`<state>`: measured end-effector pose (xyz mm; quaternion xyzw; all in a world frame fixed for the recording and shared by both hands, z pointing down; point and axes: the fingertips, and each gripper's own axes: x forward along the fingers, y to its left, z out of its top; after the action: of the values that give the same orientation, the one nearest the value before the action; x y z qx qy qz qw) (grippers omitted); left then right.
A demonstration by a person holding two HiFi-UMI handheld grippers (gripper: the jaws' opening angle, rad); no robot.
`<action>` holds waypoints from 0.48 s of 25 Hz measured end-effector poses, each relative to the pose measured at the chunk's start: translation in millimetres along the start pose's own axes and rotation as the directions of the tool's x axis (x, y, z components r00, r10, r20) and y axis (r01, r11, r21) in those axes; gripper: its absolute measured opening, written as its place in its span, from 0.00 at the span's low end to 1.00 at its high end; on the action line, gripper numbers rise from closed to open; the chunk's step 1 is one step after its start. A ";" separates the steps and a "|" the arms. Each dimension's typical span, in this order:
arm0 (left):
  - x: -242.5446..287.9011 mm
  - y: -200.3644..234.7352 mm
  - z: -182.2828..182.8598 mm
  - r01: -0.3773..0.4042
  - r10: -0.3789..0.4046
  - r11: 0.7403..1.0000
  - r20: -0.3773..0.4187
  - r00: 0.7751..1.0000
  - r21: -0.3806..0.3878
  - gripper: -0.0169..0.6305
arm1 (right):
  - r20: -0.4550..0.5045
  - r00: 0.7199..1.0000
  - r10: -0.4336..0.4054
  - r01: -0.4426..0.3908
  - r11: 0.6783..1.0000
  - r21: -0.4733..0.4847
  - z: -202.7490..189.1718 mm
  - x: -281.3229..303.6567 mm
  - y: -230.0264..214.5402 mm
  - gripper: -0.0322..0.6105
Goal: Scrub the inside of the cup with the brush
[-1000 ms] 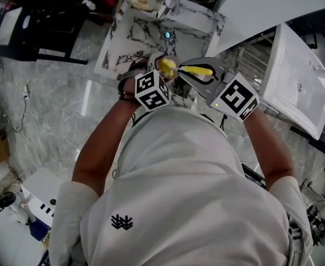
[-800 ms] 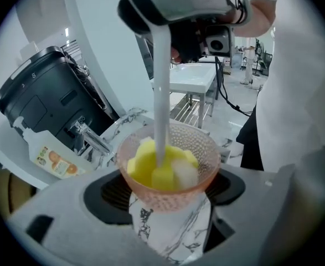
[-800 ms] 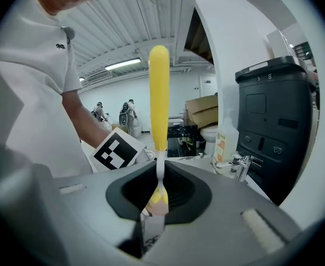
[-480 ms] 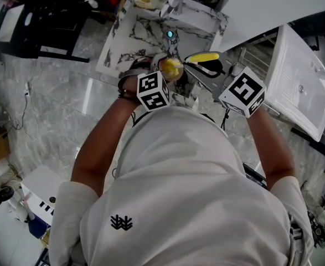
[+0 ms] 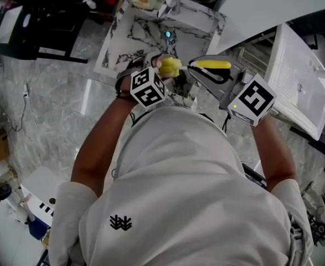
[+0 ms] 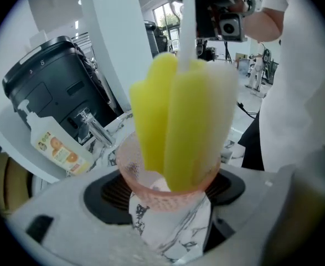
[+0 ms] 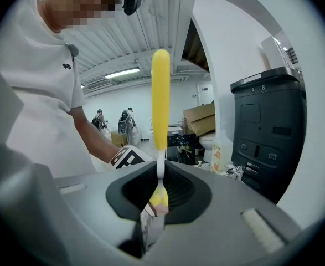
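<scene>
The left gripper (image 5: 159,71) is clamped wide around a pink cup (image 6: 145,192). The right gripper (image 5: 197,70) pinches the brush (image 7: 161,93) by its white stem. The brush lies crosswise, with its yellow sponge head (image 6: 184,121) inside the cup and its handle trailing right. Both forearms (image 5: 104,132) reach forward, held close above the marble sink (image 5: 123,43).
</scene>
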<state>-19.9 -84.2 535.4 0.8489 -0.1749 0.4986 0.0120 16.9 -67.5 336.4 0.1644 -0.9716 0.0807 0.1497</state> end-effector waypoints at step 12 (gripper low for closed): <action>-2.3 1.9 11.5 -0.042 0.043 0.998 -0.019 0.999 0.052 0.61 | -0.012 0.999 -0.049 0.049 0.999 0.025 -26.1 42.0 1.8 0.11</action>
<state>-11.9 -87.5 527.4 0.8399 -0.1800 0.5116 -0.0189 -14.6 -72.8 374.2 0.1894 -0.9654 0.0901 0.1551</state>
